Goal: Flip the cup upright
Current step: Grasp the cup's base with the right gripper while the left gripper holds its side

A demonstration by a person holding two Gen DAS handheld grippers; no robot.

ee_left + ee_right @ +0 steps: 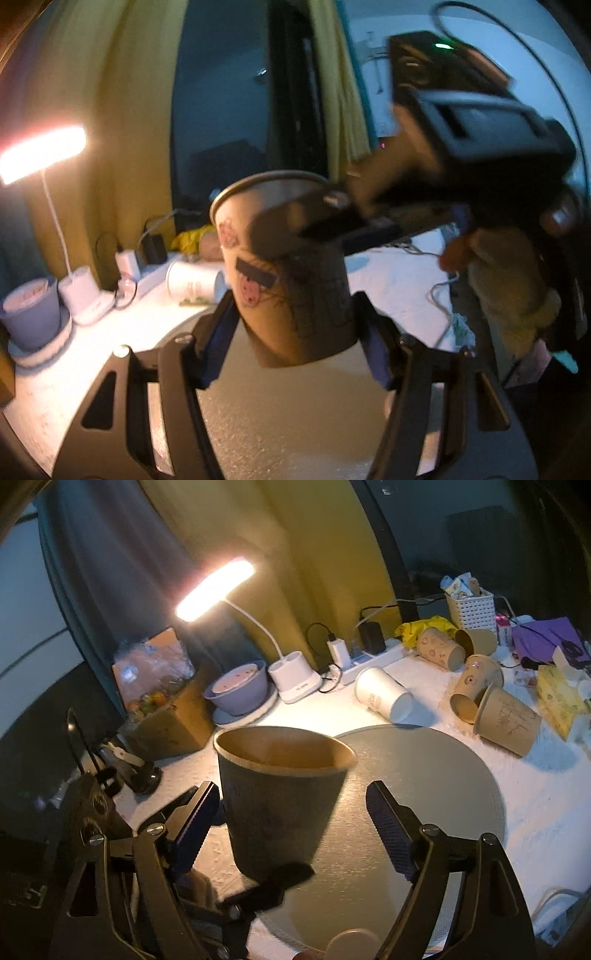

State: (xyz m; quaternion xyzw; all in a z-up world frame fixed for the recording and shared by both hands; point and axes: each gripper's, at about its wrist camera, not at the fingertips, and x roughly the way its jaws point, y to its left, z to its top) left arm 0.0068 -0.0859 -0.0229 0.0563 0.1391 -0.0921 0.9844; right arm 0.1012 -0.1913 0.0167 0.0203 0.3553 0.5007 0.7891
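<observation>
A brown paper cup with pink pig prints [291, 280] stands mouth up, held a little above the round grey mat [288, 417]. My left gripper [295, 328] is shut on the paper cup low on its wall. The same cup [280, 797] shows in the right wrist view between my right gripper's fingers. My right gripper [295, 812] is open around the cup, its right finger [391, 823] clear of the wall. In the left wrist view the right gripper's finger [303, 225] crosses the cup's upper wall.
A white cup [384, 698] lies on its side behind the mat [424, 794]. Several brown cups [506, 720] lie tipped at the right. A lit desk lamp [218, 590], a purple bowl [240, 694], a power strip [373, 661] and a cardboard box [166, 716] line the back.
</observation>
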